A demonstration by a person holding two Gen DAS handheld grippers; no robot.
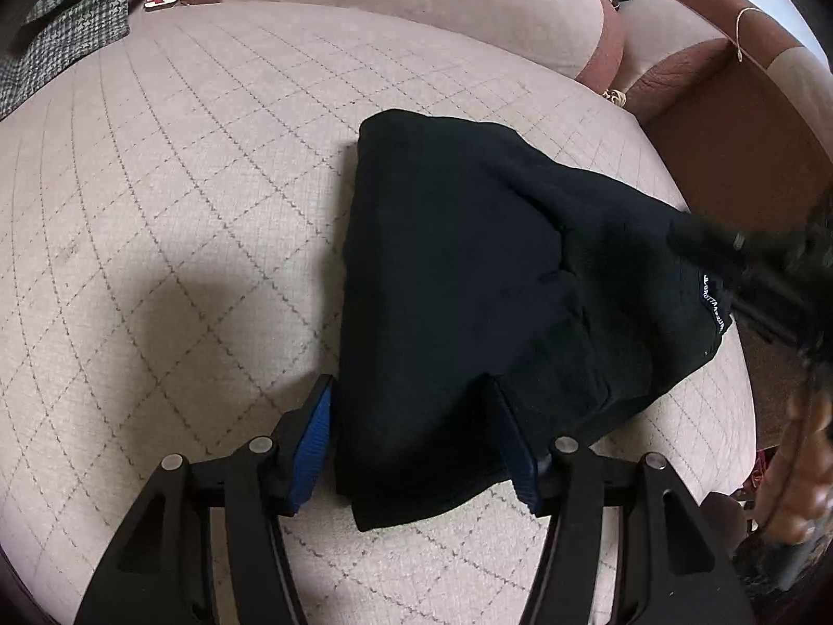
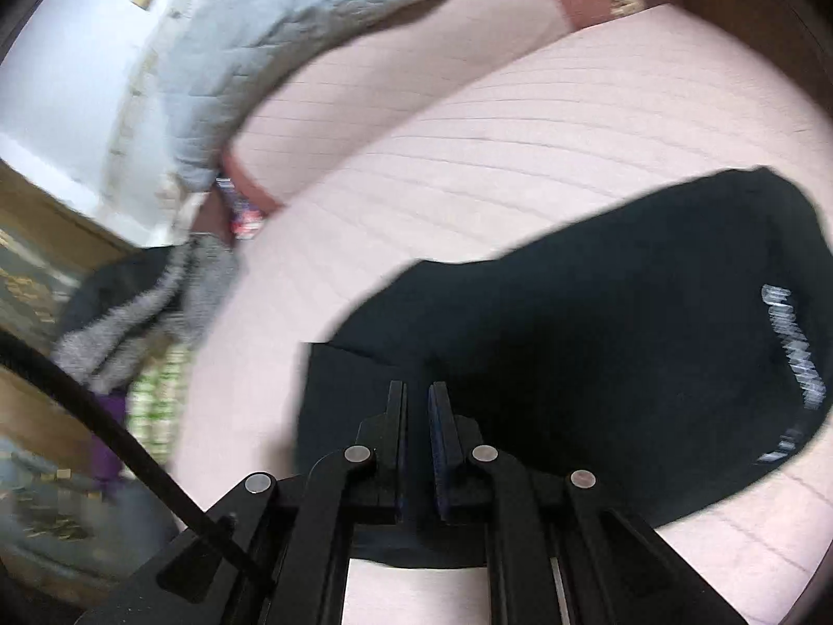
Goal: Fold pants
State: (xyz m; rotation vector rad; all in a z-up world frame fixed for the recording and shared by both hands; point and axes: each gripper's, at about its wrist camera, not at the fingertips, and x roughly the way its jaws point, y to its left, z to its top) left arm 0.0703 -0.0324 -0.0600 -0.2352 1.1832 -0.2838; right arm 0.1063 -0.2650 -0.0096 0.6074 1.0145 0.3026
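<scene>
While the black pants (image 1: 484, 281) lie folded into a thick bundle on the pale quilted sofa cushion (image 1: 182, 166), both grippers are held at the bundle's near side. Seen from the left wrist camera, the left gripper (image 1: 411, 416) is spread about halfway, its blue-padded fingers (image 1: 312, 448) set on either side of the bundle's near corner; the left pad is seen just beside the fabric edge and the right one is partly sunk behind a fold, so the cloth is straddled rather than clearly squeezed. A strip of white lettering (image 1: 713, 307) is visible on the far right part of the pants. At the right edge of that view, a blurred dark shape is seen over the cloth; it is probably the other tool, though this cannot be told for certain.

From the right wrist camera, the right gripper (image 2: 416, 401) is seen above the pants, its fingers drawn almost together with only a narrow slit between them. Whether any cloth is caught in that slit cannot be told, since the picture is smeared and everything there is dark. A grey quilted blanket (image 2: 250, 36) is draped over the sofa back, and a checked grey garment (image 1: 67, 31) lies at the cushion's far left.
</scene>
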